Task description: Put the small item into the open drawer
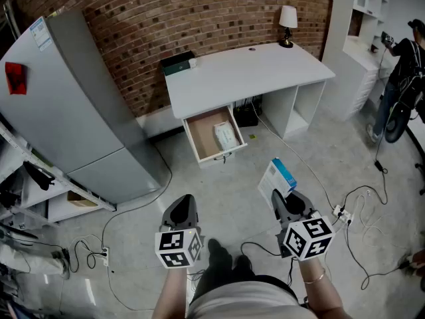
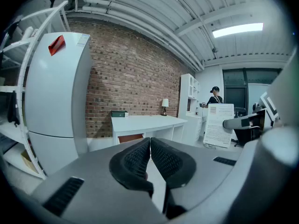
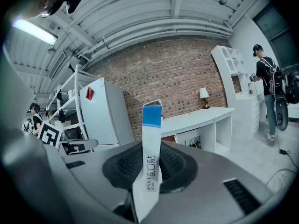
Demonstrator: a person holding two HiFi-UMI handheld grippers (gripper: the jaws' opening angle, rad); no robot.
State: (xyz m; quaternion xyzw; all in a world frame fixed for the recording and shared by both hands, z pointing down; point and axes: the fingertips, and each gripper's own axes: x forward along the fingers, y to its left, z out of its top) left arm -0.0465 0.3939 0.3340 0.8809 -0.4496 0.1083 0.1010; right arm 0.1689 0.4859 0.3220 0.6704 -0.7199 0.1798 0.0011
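My right hand-held gripper (image 1: 284,203) clamps the blue-topped box (image 1: 277,178); my left hand-held gripper (image 1: 182,208) is closed up, empty. The drawer (image 1: 201,130) is open at the desk (image 1: 246,72) front edge.

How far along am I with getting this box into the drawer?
Done: the drawer stands open under the desk. In hand: the box, clamped in the jaws of the right gripper, well short of the drawer. Left: carry it over and release it inside.

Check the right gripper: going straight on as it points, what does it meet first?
The right gripper, shut on the box, faces floor; the first thing in line looks like the white desk around its open drawer. Depth is unclear.
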